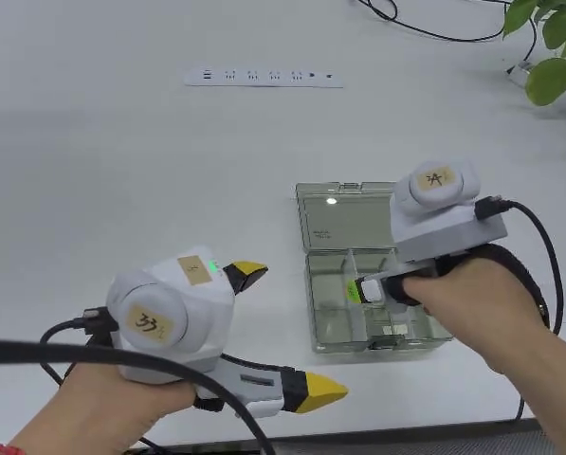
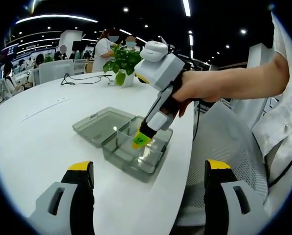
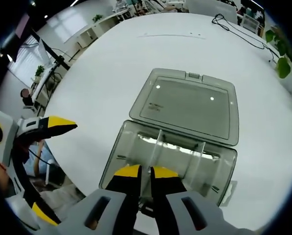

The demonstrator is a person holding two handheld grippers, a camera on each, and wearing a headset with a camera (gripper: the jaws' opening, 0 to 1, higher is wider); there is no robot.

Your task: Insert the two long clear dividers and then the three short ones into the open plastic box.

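Work surface: white round table (image 1: pixel 121 190). The clear grey plastic box (image 1: pixel 311 305) sits open on it near the front edge, to the right. Its flat hinged lid (image 1: pixel 344 218) is laid back on the table on the far side.

Right gripper (image 1: pixel 358 290): tips down inside the box base, tilted. In the right gripper view its jaws are drawn narrow, almost together, with the top edge of a thin clear plastic divider (image 3: pixel 154 144) running up between the yellow tips. This divider stands upright in the base and runs from the front wall toward the lid side. A second clear upright divider (image 3: pixel 197 157) stands parallel to it, further right. A longer clear strip (image 3: pixel 177 142) crosses both near the hinge side.

Left gripper (image 1: pixel 286 332): held above bare table left of the box, well apart from it. Jaws spread wide, nothing between them; the left gripper view confirms this.

Background: white power strip (image 1: pixel 264 76) far across the table, green potted plant (image 1: pixel 548 47) at the far right, black cable (image 1: pixel 425 33) beside it.
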